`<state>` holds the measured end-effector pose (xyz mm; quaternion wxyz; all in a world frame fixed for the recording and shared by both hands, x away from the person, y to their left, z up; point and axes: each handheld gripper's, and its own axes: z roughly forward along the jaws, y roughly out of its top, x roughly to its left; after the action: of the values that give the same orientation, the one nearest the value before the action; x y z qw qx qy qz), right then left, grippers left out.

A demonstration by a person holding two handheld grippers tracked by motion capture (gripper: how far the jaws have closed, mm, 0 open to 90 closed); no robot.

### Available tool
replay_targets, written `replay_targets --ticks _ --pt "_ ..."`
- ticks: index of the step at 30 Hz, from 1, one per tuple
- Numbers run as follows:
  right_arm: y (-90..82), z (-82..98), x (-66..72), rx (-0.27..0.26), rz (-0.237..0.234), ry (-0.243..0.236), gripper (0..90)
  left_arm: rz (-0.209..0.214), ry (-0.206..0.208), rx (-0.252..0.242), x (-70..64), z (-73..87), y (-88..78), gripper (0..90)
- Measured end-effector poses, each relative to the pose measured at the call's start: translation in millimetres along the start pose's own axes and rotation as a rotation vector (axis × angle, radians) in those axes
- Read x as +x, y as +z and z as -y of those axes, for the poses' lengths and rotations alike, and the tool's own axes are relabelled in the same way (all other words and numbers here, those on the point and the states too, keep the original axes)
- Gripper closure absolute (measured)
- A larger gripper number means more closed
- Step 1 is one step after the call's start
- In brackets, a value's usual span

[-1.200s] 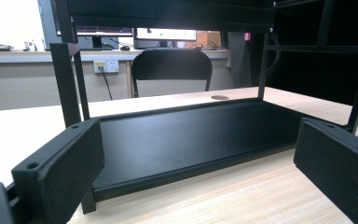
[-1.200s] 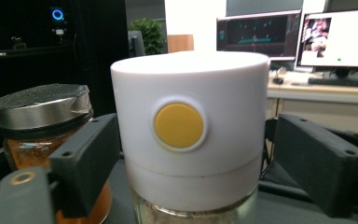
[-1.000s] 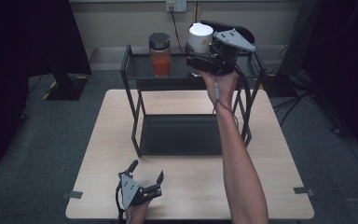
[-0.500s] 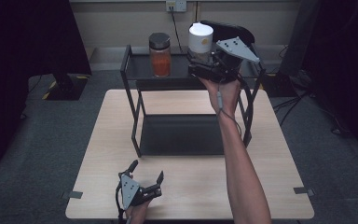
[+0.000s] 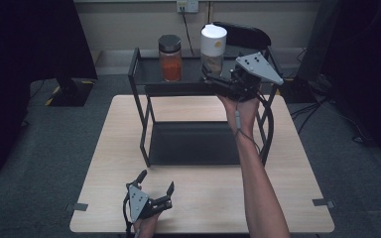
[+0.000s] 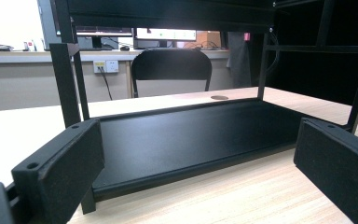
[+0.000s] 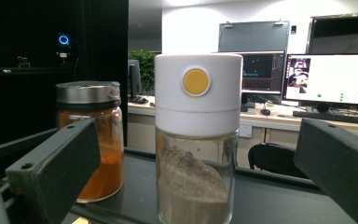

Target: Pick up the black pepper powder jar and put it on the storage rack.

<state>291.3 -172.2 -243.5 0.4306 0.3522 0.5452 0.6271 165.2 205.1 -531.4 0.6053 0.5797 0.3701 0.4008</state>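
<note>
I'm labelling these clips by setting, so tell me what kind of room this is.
Most likely an office or lab used for recording. Lit computer monitors line a desk behind the white-lidded jar, an office chair stands by a wall socket, and the floor is grey carpet.

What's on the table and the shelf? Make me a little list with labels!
Table: wooden table with a black rack on it
Top shelf: orange jar beside white-lidded jar
Bottom shelf: bare black tray
Right tool: open, at the white-lidded jar, not gripping it
Left tool: open, low at the table's near edge
</note>
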Motion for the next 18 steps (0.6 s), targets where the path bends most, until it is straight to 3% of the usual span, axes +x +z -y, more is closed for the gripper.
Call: replay_targets --ticks 18 --pt "-44.1 16.3 -0.6 -0.051 -0.018 -0.018 0.0 -0.002 0.000 0.000 -0.3 0.1 0.0 0.9"
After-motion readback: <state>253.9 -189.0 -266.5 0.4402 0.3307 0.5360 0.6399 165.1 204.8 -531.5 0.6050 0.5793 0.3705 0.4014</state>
